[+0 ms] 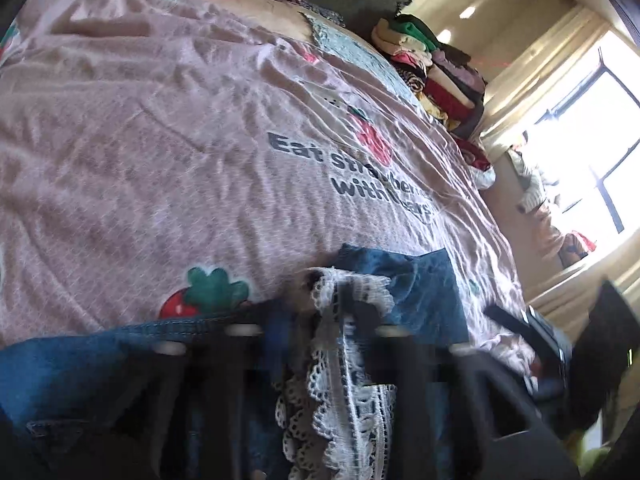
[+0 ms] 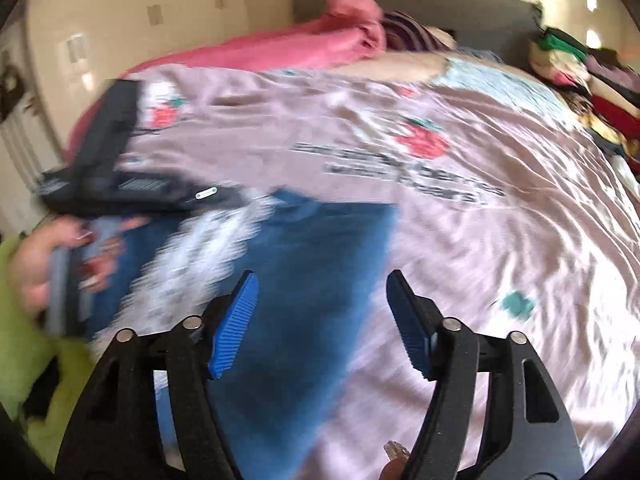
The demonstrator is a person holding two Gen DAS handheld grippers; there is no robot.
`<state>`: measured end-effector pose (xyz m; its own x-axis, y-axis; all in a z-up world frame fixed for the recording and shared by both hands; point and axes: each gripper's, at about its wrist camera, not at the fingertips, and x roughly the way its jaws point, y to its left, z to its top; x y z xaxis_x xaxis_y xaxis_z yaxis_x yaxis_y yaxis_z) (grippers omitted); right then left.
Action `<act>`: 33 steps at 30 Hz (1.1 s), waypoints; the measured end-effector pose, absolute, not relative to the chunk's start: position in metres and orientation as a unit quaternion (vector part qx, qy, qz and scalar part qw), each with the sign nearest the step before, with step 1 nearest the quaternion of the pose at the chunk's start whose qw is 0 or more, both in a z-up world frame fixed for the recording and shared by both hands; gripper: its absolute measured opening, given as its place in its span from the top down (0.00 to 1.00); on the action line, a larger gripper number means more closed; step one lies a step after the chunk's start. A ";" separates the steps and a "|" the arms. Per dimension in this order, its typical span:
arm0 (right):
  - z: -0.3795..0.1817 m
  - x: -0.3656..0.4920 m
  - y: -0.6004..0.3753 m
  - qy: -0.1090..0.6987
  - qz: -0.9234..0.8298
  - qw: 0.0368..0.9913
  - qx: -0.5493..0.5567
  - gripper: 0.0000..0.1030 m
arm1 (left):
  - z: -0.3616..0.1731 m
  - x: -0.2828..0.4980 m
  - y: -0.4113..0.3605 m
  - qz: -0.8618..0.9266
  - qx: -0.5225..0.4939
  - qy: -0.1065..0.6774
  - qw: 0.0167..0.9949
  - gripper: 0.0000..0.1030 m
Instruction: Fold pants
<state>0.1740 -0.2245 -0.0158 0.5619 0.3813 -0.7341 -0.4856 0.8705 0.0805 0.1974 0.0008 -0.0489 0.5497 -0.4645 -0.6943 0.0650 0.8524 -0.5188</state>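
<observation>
We had the pants (image 2: 304, 264), blue denim with a white lace trim (image 1: 344, 360), lying on the bed (image 2: 500, 240) near its front edge, over the pink strawberry sheet. Our left claw (image 1: 340, 320) was drawn in narrow around the lace and denim at the waist end; blur hid the pads, yet the cloth bunched between the fingers read to us as a pinch. Our right claw (image 2: 320, 316) stood wide and empty above the denim's right side, with nothing between its blue pads (image 2: 236, 324). The worry, as we judged it, was the lace: a pinch on trim alone could slip or stretch it, and the heavier denim would then sag and spoil the crease. The loose, wrinkled sheet could also be caught up with the cloth if the right claw closed low. For room, the sheet lay bare ahead and to the right, while the pile of clothes (image 2: 592, 80) at the far right corner and the pink bedding (image 2: 280, 44) at the head sat well apart.
</observation>
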 end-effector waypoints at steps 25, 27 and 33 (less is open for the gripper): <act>-0.012 0.170 -0.213 0.381 0.239 0.891 -0.057 0.27 | -0.014 0.136 0.033 -0.098 -0.206 0.399 0.888 0.33; -0.007 0.161 -0.216 0.374 0.243 0.893 -0.052 0.24 | -0.009 0.127 0.031 -0.096 -0.198 0.395 0.892 0.28; 0.005 0.136 -0.216 0.356 0.254 0.898 -0.053 0.20 | 0.009 0.100 0.026 -0.092 -0.178 0.379 0.903 0.10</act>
